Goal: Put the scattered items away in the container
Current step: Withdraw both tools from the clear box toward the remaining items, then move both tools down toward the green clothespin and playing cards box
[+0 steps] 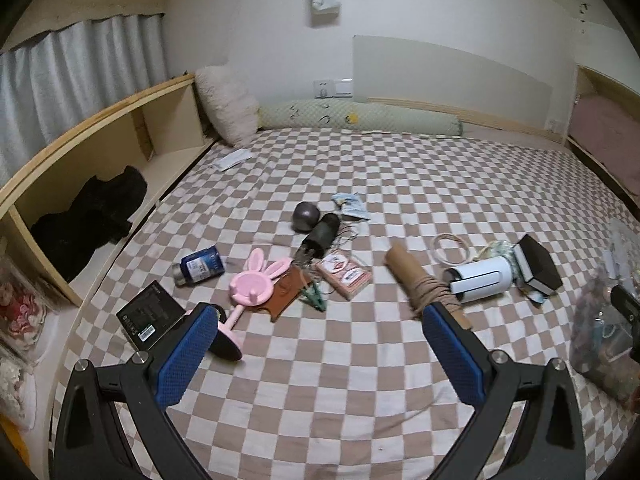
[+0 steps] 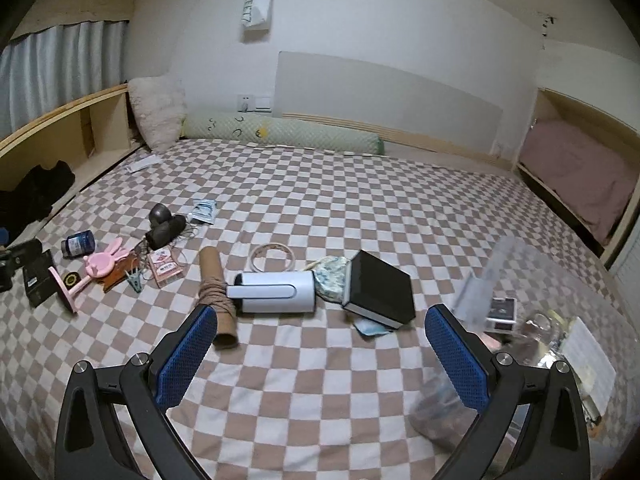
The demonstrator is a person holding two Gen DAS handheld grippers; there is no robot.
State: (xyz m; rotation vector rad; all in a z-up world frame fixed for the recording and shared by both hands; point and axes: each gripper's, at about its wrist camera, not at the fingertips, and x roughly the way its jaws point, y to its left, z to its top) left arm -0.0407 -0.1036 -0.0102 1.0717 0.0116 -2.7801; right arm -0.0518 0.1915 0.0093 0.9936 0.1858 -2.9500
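Note:
Scattered items lie on the checked bedspread. In the left wrist view I see a pink rabbit mirror, a blue bottle, a black box, a card pack, a twine-wrapped cardboard tube, a white cylinder device and a black book-like box. My left gripper hangs open above the bedspread, holding nothing. My right gripper is open too, just short of the white device and the black box. A clear plastic container with several items sits at the right.
A wooden shelf with dark cloth runs along the left side. A fluffy pillow and a green bolster line the headboard. A second bed with pink bedding lies to the right. Bare bedspread stretches behind the items.

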